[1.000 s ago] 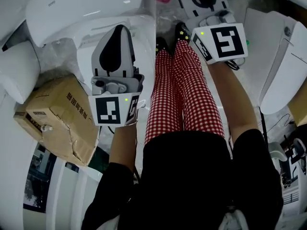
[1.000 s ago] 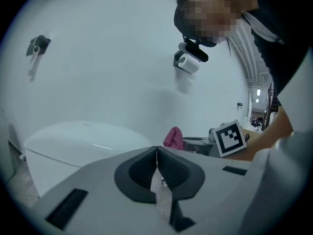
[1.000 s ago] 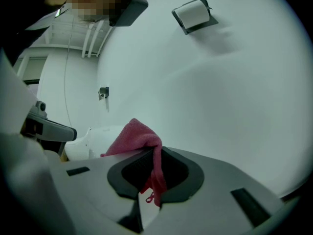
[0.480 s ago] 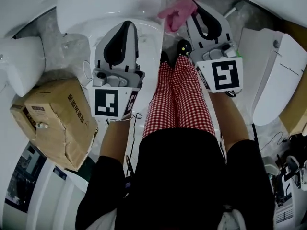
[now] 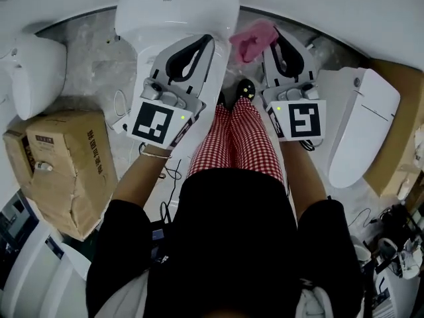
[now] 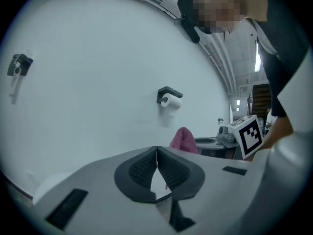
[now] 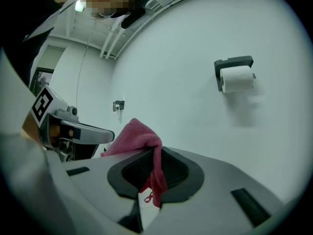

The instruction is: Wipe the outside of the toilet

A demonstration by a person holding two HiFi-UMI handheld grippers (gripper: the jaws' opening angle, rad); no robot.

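The white toilet (image 5: 176, 8) stands against the wall at the top of the head view, lid down. My left gripper (image 5: 209, 40) hovers over its right side, shut with nothing between the jaws; the tips meet in the left gripper view (image 6: 156, 149). My right gripper (image 5: 274, 34) is just right of the toilet, shut on a pink cloth (image 5: 252, 40). In the right gripper view the cloth (image 7: 136, 137) bunches over the left jaw and hangs down between the pads. Both gripper views point at the white wall, so the toilet body is hidden there.
A toilet-paper holder (image 7: 236, 76) is fixed on the wall. A cardboard box (image 5: 56, 167) lies on the floor at left, beside another white fixture (image 5: 36, 71). A further toilet (image 5: 361, 134) stands at right. The person's checked trouser legs (image 5: 238, 144) are between the arms.
Both grippers have swung forward and inward toward the toilet, which now shows fully at the top of the head view. The right gripper still holds the pink cloth.
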